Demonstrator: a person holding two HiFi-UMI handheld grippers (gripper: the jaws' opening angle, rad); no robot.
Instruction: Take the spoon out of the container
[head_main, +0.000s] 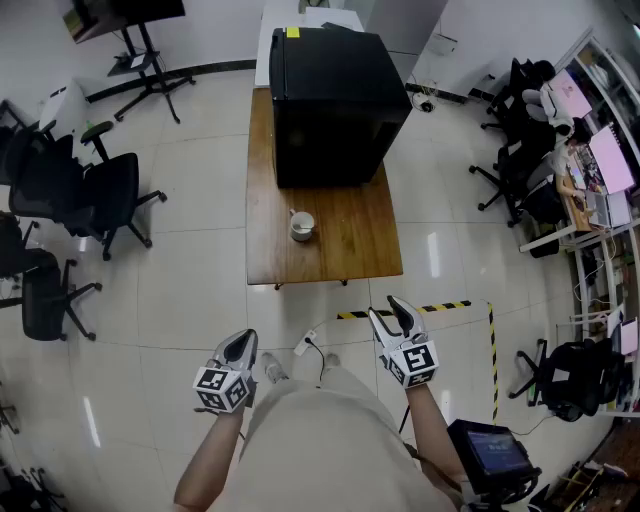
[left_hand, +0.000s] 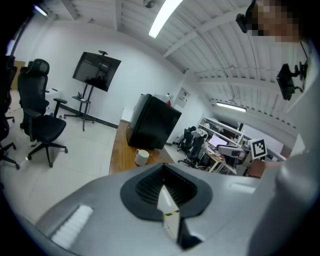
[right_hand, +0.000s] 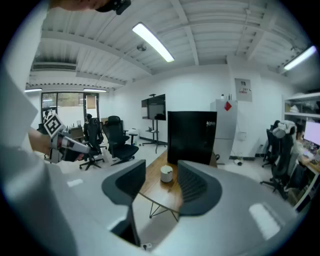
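Well back from the table (head_main: 350, 245), both grippers hang empty above the floor.
The left gripper (head_main: 242, 342) has its jaws together and the right gripper (head_main: 383, 308) stands wide. 1 white cup (head_main: 301, 225) sits on the table before a black cabinet (head_main: 335, 100); its spoon is too small to make out.

Floor (head_main: 200, 300) up to table (head_main: 350, 255) open; blk box (head_main: 335, 100) blocks just behind container (head_main: 302, 226), sides free

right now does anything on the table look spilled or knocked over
Nothing stands out: the white container stands upright on the wooden table, in front of the black cabinet, with no spill showing.
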